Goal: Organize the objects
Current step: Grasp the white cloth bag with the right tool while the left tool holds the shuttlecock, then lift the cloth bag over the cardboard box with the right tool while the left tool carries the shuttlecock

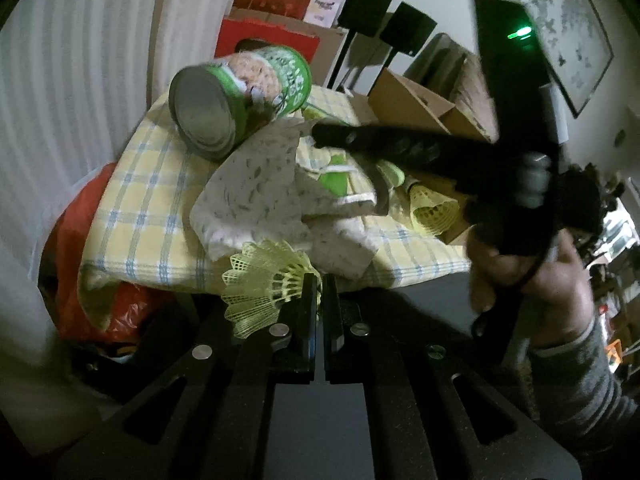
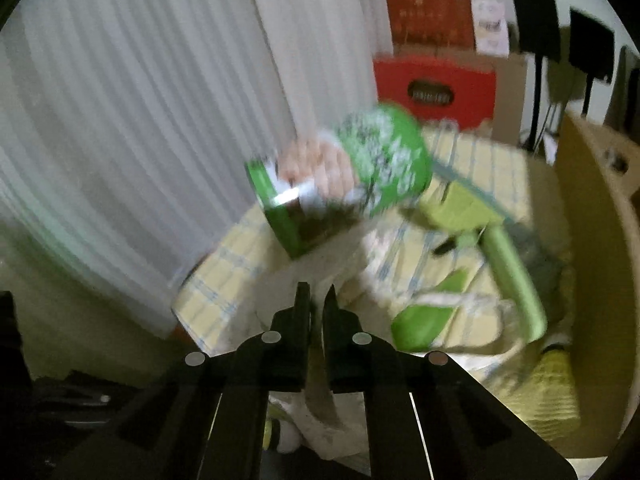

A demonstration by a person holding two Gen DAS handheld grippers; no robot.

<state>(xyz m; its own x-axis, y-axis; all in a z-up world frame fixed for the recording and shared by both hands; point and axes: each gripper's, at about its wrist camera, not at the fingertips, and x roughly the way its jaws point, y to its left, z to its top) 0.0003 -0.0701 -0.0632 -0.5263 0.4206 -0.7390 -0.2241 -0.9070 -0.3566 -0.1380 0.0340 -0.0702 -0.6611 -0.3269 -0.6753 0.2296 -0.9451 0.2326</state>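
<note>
Where my left fingers [image 1: 319, 292] are: at the near edge of the yellow checked cloth [image 1: 140, 200], pressed together with only a slit between them.
Left hold: a pale yellow plastic shuttlecock [image 1: 264, 284]. Its skirt fans out to the left of my fingers, and a sliver of yellow-green shows in the slit.
Right fingers [image 2: 317, 300]: closed tight on a fold of the white speckled cloth [image 2: 316, 400], which runs down between them toward the camera.
Right fingers, seen from the left wrist: the black tip [image 1: 320, 136] bites the top corner of the same speckled cloth [image 1: 248, 184], with my hand [image 1: 540, 280] behind on the handle.
Green can [image 1: 236, 100]: on its side and tilted at the far left of the checked cloth, its grey end toward me and its lower edge on the speckled cloth. It is blurred in the right wrist view [image 2: 340, 180].
Speckled cloth: crumpled across the middle of the checked cloth, between the can and the held shuttlecock.
Second shuttlecock [image 1: 432, 208]: at the right edge of the checked cloth, beneath my right tool and well apart from the first.
Green and white piece [image 2: 424, 320]: on the checked cloth right of my right fingers, too smeared to name.
Surroundings: a cardboard box [image 1: 408, 100] at the far right, a red plastic bag [image 1: 76, 260] under the cloth's left edge, and a white curtain [image 1: 80, 80] behind.
</note>
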